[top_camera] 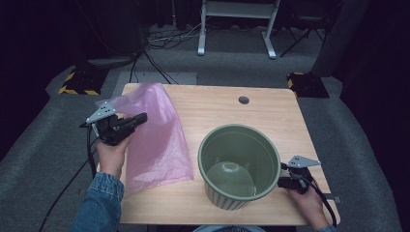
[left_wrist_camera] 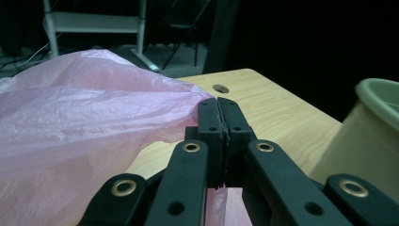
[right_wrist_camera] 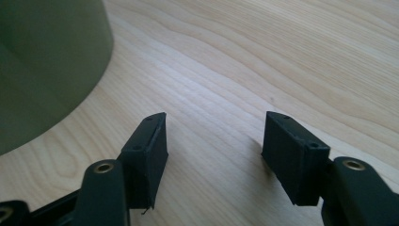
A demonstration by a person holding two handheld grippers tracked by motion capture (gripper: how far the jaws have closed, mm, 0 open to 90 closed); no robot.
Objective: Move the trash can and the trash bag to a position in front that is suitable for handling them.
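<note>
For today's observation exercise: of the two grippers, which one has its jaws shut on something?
The left gripper: its jaws are pressed together on the pink plastic bag. The right gripper, beside the green pot, stands open over bare table.

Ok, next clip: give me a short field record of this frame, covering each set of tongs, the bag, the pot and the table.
left tongs: shut on the pink plastic bag, pinching its film near one edge, raised off the table
right tongs: open, nothing between the jaws, low over bare wood beside the green pot
pink plastic bag: thin, translucent, partly lifted, the rest draped on the table's left side
green pot: upright, seems empty, right of the bag
table: light wood, with a round hole near the far edge
</note>
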